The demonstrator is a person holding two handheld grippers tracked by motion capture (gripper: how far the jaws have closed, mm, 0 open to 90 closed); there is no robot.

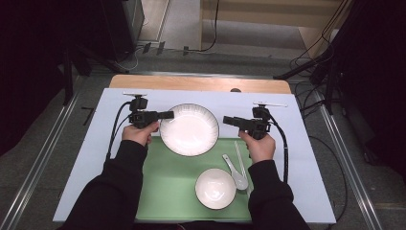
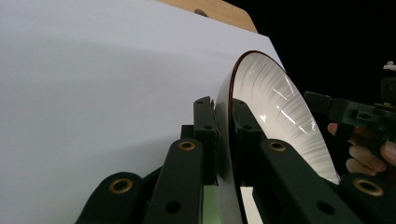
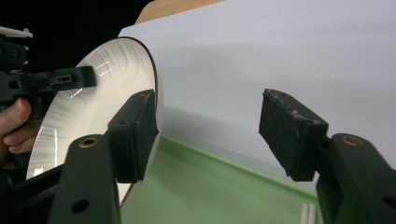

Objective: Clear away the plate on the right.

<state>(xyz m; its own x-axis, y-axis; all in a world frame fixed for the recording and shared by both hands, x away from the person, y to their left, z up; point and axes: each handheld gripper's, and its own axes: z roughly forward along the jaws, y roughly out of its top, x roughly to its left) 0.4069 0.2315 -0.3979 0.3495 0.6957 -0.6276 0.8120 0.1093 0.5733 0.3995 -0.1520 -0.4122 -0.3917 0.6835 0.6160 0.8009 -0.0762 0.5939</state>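
Note:
A large white plate (image 1: pixel 189 129) with a dark rim lies across the far edge of the green mat (image 1: pixel 167 187). My left gripper (image 1: pixel 168 115) is shut on the plate's left rim; in the left gripper view the plate (image 2: pixel 275 112) stands edge-on between the two jaws, one on each face. My right gripper (image 1: pixel 226 120) is open just right of the plate, a little apart from its rim. In the right gripper view the plate (image 3: pixel 88 107) is at the left, beside the left jaw, and the gap between the jaws holds nothing.
A small white bowl (image 1: pixel 215 188) sits on the mat near the front. A white spoon (image 1: pixel 235 171) and a pair of white chopsticks (image 1: pixel 242 163) lie to its right. White sheet (image 1: pixel 306 167) covers the table; a wooden edge (image 1: pixel 201 84) runs along the far side.

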